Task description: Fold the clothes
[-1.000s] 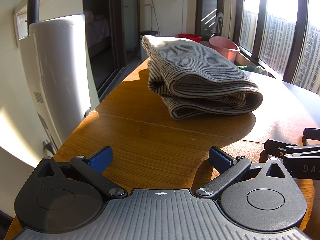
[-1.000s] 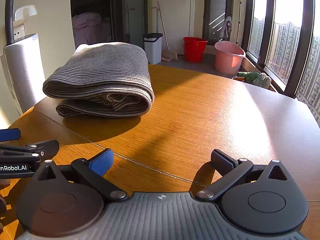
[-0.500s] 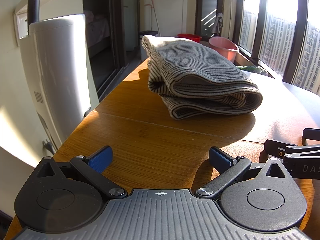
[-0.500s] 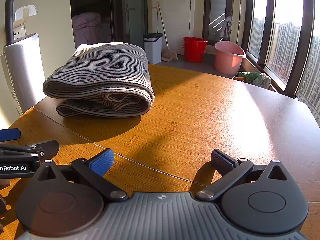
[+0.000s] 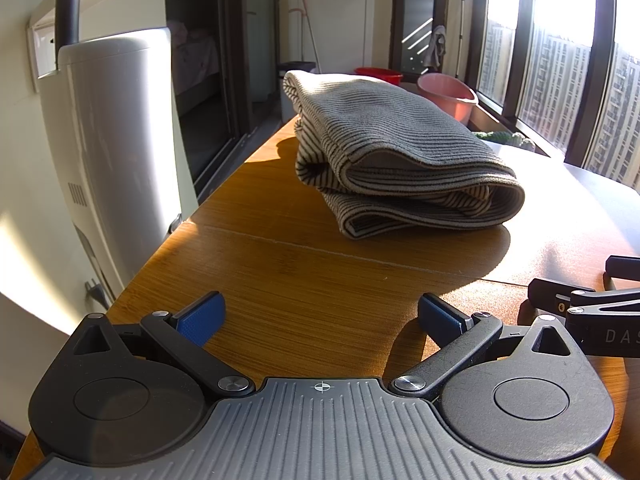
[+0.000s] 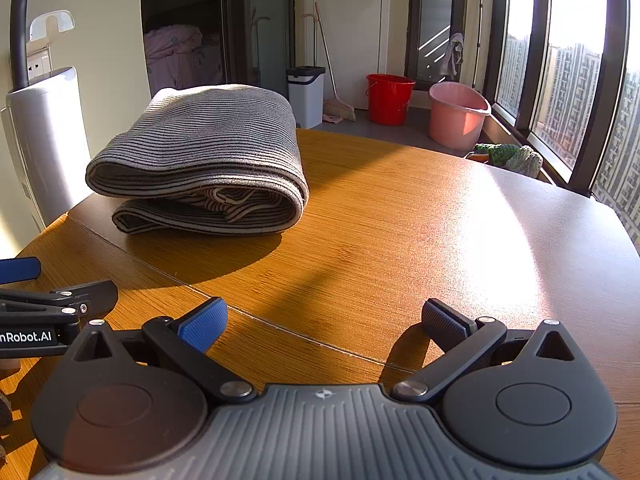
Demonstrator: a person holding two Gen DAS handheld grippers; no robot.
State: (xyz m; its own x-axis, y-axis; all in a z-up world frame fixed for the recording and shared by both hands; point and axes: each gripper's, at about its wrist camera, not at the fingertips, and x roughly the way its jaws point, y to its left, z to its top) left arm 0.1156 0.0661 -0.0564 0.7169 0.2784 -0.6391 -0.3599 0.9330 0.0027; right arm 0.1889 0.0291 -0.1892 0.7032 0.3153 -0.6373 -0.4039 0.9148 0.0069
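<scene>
A grey striped garment (image 5: 400,156) lies folded in a thick bundle on the wooden table (image 5: 320,280); it also shows in the right wrist view (image 6: 208,160). My left gripper (image 5: 320,316) is open and empty, low over the table's near edge, well short of the garment. My right gripper (image 6: 324,320) is open and empty, also near the front edge, to the right of the garment. Each gripper shows at the edge of the other's view, the right one (image 5: 584,308) and the left one (image 6: 52,304).
A white appliance (image 5: 112,160) stands close against the table's left edge, with a black cable above it. Beyond the table are a pink basin (image 6: 458,120), a red bucket (image 6: 388,98), a bin (image 6: 306,94) and tall windows on the right.
</scene>
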